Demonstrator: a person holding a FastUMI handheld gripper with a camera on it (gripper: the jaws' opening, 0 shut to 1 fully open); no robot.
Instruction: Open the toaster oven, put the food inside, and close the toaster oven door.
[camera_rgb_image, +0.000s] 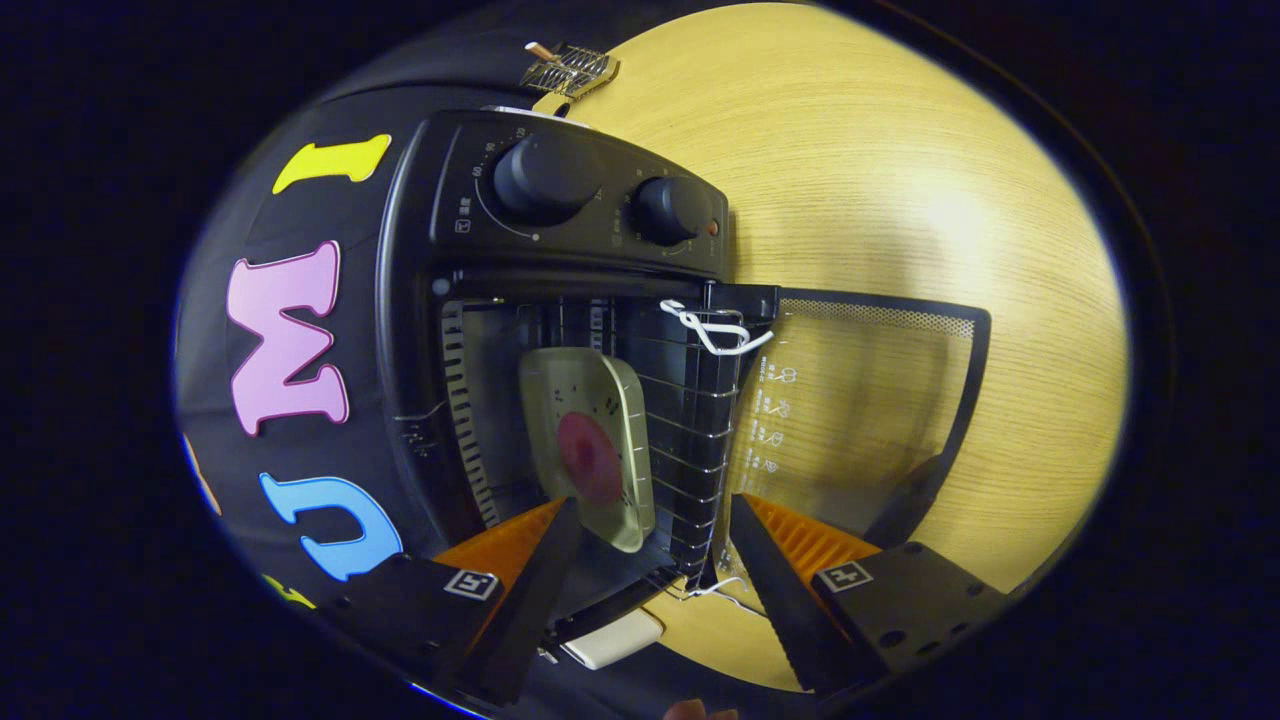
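Note:
The black toaster oven (560, 200) appears turned sideways, its two knobs beyond the fingers. Its glass door (860, 400) is swung fully open and lies flat over the wooden table (900, 170). Inside, a pale square plate (590, 385) carrying a round reddish piece of food (590, 455) rests on the wire rack (690, 440). My gripper (652, 505) is open just in front of the oven's mouth. One corner of the plate sits between the fingertips, and neither finger presses on it.
A white loop of cord (712, 332) hangs at the door hinge, and another at the opposite hinge near my fingers. A small wire grill tool (570, 68) lies on the table behind the oven. A white block (612, 640) sits beneath the fingers.

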